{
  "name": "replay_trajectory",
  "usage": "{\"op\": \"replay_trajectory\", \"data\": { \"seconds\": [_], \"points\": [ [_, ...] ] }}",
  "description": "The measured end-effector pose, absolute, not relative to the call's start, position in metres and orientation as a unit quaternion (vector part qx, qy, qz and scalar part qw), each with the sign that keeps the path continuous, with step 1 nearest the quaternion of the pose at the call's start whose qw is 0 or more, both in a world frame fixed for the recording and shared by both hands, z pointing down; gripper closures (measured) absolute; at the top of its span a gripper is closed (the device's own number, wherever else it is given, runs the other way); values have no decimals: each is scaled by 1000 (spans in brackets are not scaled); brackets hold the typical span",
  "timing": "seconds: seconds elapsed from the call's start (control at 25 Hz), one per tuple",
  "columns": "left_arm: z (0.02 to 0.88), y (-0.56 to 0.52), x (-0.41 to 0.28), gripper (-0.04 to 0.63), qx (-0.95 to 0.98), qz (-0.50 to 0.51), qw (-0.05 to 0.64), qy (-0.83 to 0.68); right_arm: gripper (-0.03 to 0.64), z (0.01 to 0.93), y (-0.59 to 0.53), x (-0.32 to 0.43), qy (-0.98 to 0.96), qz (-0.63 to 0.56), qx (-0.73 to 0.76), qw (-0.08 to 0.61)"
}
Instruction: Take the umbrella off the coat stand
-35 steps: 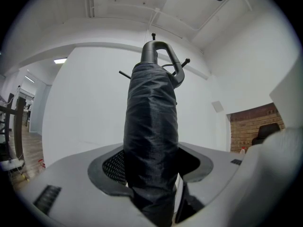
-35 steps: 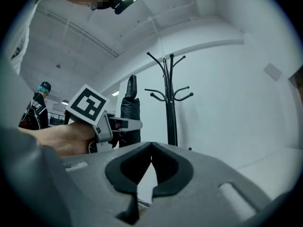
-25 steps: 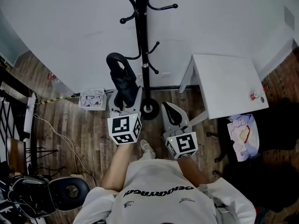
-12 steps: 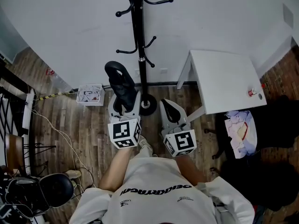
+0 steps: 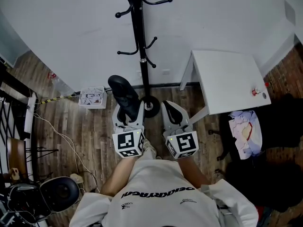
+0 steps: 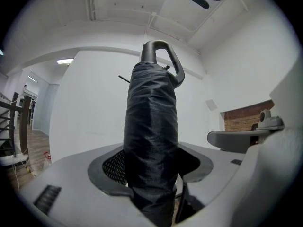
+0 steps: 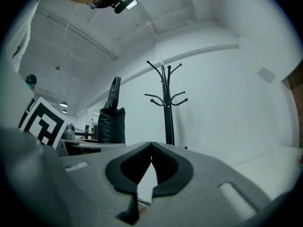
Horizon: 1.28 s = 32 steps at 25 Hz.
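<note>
The left tongs (image 5: 127, 111) clenched the folded black umbrella (image 5: 124, 90) at centre frame, just left of the coat stand (image 5: 138, 37). The right tongs (image 5: 172, 111) were pinched together, empty. Wood floor (image 5: 90, 131) lay below, with a white wall (image 5: 66, 32) above and a white tabletop (image 5: 229, 79) at right.

**Cropped, covered, or too small to read**

In the head view the coat stand (image 5: 138, 32) runs out past the top edge at twelve o'clock, cropping its upper hooks. In the right gripper view its foot is covered by the right gripper (image 7: 150, 148). The lower end of the umbrella (image 5: 123, 91) disappears between the jaws of the left gripper (image 5: 128, 112), and in the left gripper view it runs off the bottom edge at six o'clock. At three o'clock a red-and-white item (image 5: 256, 91) on the white table (image 5: 227, 74) is too small to name. At nine o'clock the contents of the floor box (image 5: 92, 98) cannot be told. The person (image 5: 161, 195) is cut off at six o'clock. A dark shape (image 5: 265, 174) at four o'clock is too dim to identify.
</note>
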State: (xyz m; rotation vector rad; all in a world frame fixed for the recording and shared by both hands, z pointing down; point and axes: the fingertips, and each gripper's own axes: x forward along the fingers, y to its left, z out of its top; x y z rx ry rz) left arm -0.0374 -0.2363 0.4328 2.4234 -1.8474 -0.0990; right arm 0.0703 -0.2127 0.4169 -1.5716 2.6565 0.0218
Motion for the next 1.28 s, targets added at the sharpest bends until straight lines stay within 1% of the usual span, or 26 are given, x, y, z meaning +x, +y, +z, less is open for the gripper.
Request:
{"op": "replay_trajectory", "data": {
  "seconds": [1.28],
  "points": [
    [451, -213, -30, 328, 796, -20, 48, -604, 618, 421, -211, 71, 862, 8, -506, 25]
  ]
}}
